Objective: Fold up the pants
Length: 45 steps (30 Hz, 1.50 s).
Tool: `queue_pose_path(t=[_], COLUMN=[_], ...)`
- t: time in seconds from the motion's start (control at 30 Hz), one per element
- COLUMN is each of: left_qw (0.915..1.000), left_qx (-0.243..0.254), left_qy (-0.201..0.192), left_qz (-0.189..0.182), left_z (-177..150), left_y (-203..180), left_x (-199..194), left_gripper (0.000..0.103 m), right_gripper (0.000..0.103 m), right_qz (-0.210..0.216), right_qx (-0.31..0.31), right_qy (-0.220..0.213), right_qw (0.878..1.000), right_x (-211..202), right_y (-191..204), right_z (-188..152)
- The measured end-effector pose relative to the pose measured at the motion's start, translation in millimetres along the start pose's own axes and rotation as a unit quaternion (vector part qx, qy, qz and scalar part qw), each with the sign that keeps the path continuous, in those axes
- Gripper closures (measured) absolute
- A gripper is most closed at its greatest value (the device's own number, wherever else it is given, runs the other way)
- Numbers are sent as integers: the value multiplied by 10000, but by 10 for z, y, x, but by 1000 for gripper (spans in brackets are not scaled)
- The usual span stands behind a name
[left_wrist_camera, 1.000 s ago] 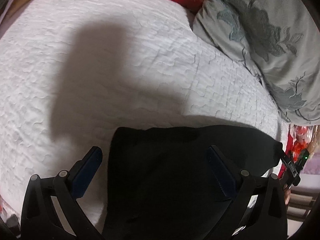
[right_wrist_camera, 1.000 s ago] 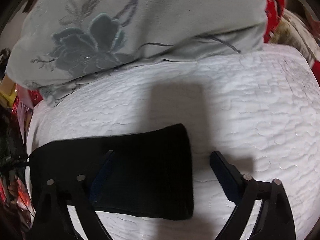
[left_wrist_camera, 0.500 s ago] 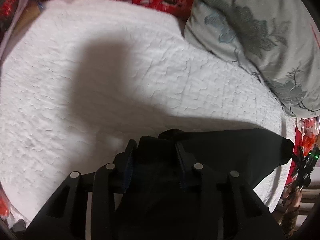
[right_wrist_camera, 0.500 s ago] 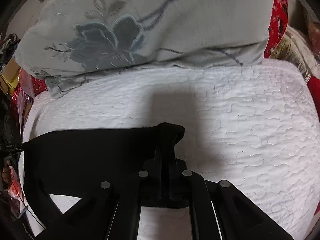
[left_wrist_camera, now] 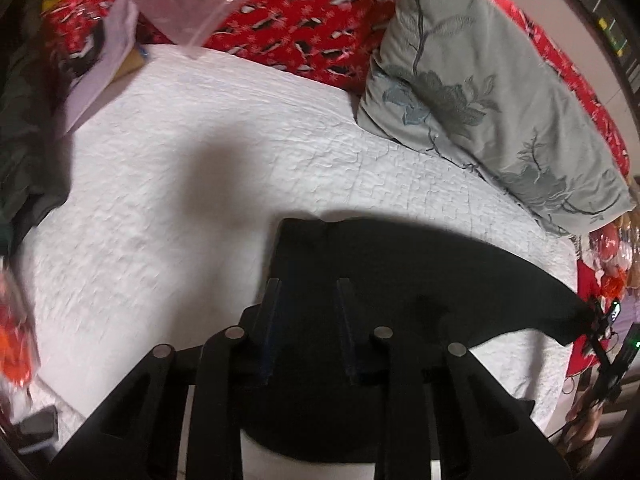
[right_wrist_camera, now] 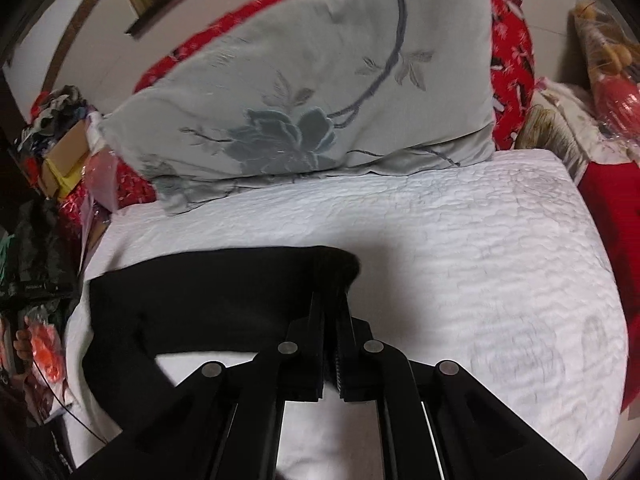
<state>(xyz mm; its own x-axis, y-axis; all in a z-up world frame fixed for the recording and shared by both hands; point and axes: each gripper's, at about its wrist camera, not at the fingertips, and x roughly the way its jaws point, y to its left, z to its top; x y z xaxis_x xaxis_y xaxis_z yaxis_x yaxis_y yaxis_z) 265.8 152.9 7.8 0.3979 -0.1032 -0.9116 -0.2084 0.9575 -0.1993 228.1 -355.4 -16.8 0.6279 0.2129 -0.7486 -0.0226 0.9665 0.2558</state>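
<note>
The black pants (left_wrist_camera: 420,272) hang stretched between my two grippers above the white quilted bed (left_wrist_camera: 200,184). My left gripper (left_wrist_camera: 308,284) is shut on one corner of the pants, with black cloth bunched between its fingers. My right gripper (right_wrist_camera: 331,280) is shut on the other corner of the pants (right_wrist_camera: 208,292), which trail down to the left and droop back to the quilt (right_wrist_camera: 460,264). The lifted edge is taut; the lower part of the cloth is hidden behind the grippers.
A grey flowered pillow (left_wrist_camera: 492,92) leans at the head of the bed, also in the right wrist view (right_wrist_camera: 312,96). Red patterned bedding (left_wrist_camera: 304,28) lies behind it. Boxes and clutter (right_wrist_camera: 60,152) stand beside the bed, with dark cloth (left_wrist_camera: 24,152) at its left edge.
Both grippers went from open over the flat pants to shut on its corners. They have since lifted the cloth up off the quilt, and more of the room shows.
</note>
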Motion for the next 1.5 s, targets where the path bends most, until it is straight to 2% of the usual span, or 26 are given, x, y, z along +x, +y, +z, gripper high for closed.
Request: queue_pose_path(t=[0.1, 0.17, 0.3, 0.33, 0.37, 0.4, 0.43, 0.47, 0.53, 0.73, 0.77, 0.9, 1.03, 1.2, 1.27, 1.33, 1.37, 1.43, 1.5], left_qw=[10000, 9997, 9976, 9971, 9967, 9962, 9962, 9964, 9962, 9923, 9917, 9883, 9875, 9858, 9856, 9870, 9873, 9865, 9845], left_qx=[-16, -43, -327, -347, -349, -344, -341, -309, -228, -317, -365, -516, -516, -699, -849, -918, -948, -1040, -1059], left_qy=[81, 228, 570, 631, 691, 760, 779, 778, 845, 1126, 1139, 1295, 1425, 1345, 1190, 1051, 1041, 1130, 1262], left_qz=[-42, 16, -232, -231, -248, -243, -209, -164, -39, -396, -462, -614, -438, -717, -853, -803, -737, -574, -596], left_z=[-198, -267, -210, -173, -134, -79, -26, 38, 157, 310, 325, 368, 387, 417, 417, 428, 430, 427, 418], left_y=[103, 154, 221, 210, 197, 181, 169, 153, 123, 155, 163, 144, 75, 176, 290, 389, 410, 443, 429], left_x=[-70, -32, 144, 193, 246, 314, 371, 438, 585, 928, 976, 1166, 1273, 1223, 1138, 1086, 1088, 1171, 1272], left_gripper=[79, 79, 79, 77, 71, 64, 62, 57, 55, 55, 55, 55, 51, 48, 48, 45, 40, 38, 38], right_gripper=[99, 99, 94, 93, 91, 83, 71, 65, 52, 51, 51, 51, 51, 51, 51, 51, 51, 51, 51], right_qz=[36, -56, -177, -181, -221, -249, -255, -260, -125, 169, 294, 332, 437, 750, 869, 965, 925, 906, 950], right_qx=[-49, 63, 478, 615, 693, 750, 815, 885, 1037, 1815, 1862, 1911, 2230, 2972, 3114, 3151, 3144, 3210, 3327], right_qy=[-61, 90, 213, 298, 345, 376, 419, 445, 531, 965, 1020, 1177, 1215, 1095, 1111, 1152, 1155, 1090, 993], right_qw=[10000, 9999, 9985, 9975, 9968, 9962, 9955, 9947, 9931, 9785, 9768, 9739, 9662, 9455, 9398, 9371, 9377, 9364, 9330], right_x=[-184, -203, -223, -193, -159, -128, -74, -13, 113, 382, 412, 502, 571, 576, 585, 631, 656, 701, 726], right_y=[62, 42, -94, -150, -189, -228, -270, -303, -336, -375, -350, -259, -277, -373, -386, -365, -358, -349, -340], right_z=[-256, -393, -496, -489, -487, -479, -454, -428, -401, -605, -671, -779, -861, -957, -966, -955, -938, -901, -859])
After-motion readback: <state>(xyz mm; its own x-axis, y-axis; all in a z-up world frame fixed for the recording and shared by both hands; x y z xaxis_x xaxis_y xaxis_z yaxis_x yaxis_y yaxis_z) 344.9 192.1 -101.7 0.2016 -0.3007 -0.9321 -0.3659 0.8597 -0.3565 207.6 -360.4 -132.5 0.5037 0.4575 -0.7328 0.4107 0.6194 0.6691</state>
